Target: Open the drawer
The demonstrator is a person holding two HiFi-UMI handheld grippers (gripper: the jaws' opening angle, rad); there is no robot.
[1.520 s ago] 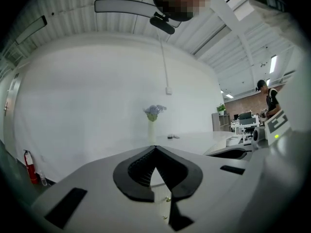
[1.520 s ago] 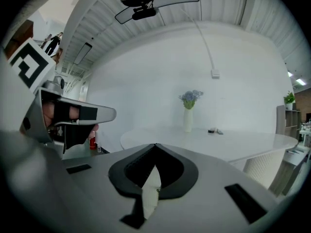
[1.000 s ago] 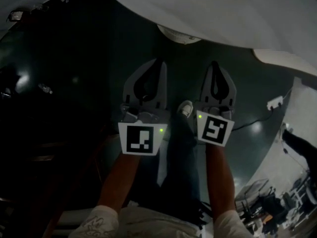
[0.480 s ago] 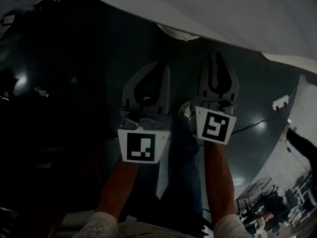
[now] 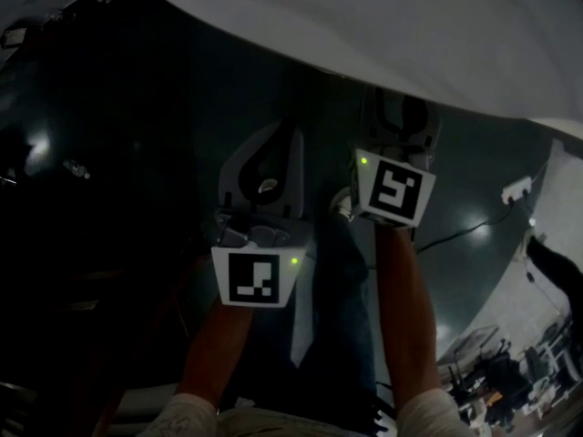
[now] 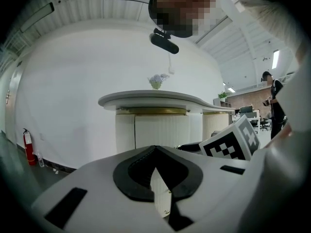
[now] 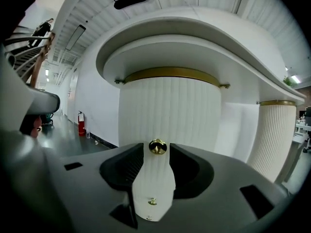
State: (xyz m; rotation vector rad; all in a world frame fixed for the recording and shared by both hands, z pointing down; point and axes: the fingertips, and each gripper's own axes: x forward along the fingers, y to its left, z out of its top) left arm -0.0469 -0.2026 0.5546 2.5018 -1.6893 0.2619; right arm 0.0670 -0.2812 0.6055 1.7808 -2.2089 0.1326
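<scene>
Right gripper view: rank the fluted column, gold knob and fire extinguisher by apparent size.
Largest: fluted column.
Then gold knob and fire extinguisher, which look about alike; the extinguisher is far off, so unranked.

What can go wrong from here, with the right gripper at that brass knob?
1. The right gripper has just been opening its jaws. The brass knob shows only at the very tips, ungripped. It is small and round, so closing here may catch its edge and slip on the pull.
2. The counter overhang sits right over that gripper in the head view, so lifting may bump it.
3. The left gripper, shut, hangs close beside and might get clipped.
</scene>
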